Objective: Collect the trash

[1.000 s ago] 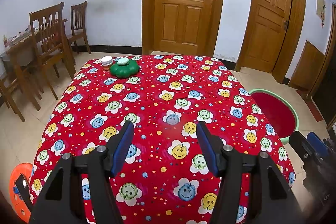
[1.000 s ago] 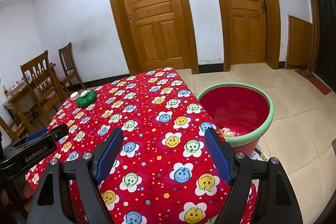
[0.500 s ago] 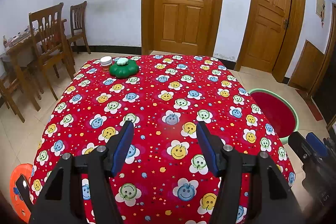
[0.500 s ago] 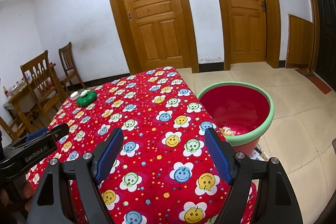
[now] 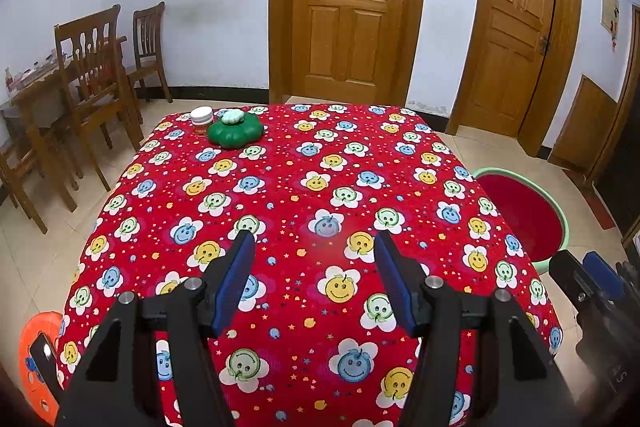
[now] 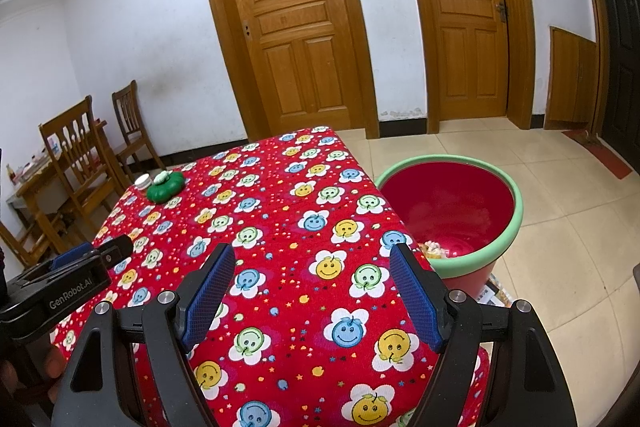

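Both the left gripper [image 5: 314, 281] and the right gripper [image 6: 312, 293] hover with jaws released and empty over the bench [image 5: 320, 163] in its red flower-print cloth. Some trash [image 6: 434, 250] already lies inside the red plastic bin with green rim [image 6: 516, 215]; no loose trash shows on the cloth, so the task seems nearly done.

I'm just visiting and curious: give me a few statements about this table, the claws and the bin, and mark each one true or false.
1. Both claws are open and hold nothing. True: the left claw and the right claw are empty above the tablecloth.
2. The green flower-shaped container sits near the table's far corner. True.
3. The white-lidded jar is in the tub. False: it stands on the table beside the green container.
4. The red tub stands on the table. False: it is on the floor beside it.
5. The tub is completely empty. False: some scraps lie at its bottom.
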`<state>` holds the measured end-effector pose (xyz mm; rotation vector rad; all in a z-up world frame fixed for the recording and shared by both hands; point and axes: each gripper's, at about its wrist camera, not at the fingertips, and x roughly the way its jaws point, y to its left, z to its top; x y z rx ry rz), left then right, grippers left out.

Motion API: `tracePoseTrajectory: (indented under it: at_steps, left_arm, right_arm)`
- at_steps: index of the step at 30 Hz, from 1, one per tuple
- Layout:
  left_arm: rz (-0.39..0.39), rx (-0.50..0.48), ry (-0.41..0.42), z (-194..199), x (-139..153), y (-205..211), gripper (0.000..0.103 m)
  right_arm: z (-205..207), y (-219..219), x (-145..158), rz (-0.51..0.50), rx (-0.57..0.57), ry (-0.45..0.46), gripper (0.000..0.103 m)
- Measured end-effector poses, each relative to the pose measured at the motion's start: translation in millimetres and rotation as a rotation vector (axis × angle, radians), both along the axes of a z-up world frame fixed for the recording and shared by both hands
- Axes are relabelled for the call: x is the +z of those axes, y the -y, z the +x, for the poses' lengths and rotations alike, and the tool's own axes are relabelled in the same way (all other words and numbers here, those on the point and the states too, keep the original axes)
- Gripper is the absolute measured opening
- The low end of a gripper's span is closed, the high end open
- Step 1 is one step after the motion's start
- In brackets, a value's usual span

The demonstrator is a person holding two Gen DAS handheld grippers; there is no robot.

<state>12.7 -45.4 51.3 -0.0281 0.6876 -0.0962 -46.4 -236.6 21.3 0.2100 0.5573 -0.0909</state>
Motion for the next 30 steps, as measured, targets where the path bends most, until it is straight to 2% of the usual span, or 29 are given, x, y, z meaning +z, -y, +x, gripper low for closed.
tracePoseTrajectory:
  at_steps: [30]
  left_arm:
    - [-0.004, -0.003, 0.002, -2.0, 2.5, 0.1, 0.061]
  right_arm:
    - [-0.7, -1.9, 2.1, 0.000, 0.001, 0.007, 0.080]
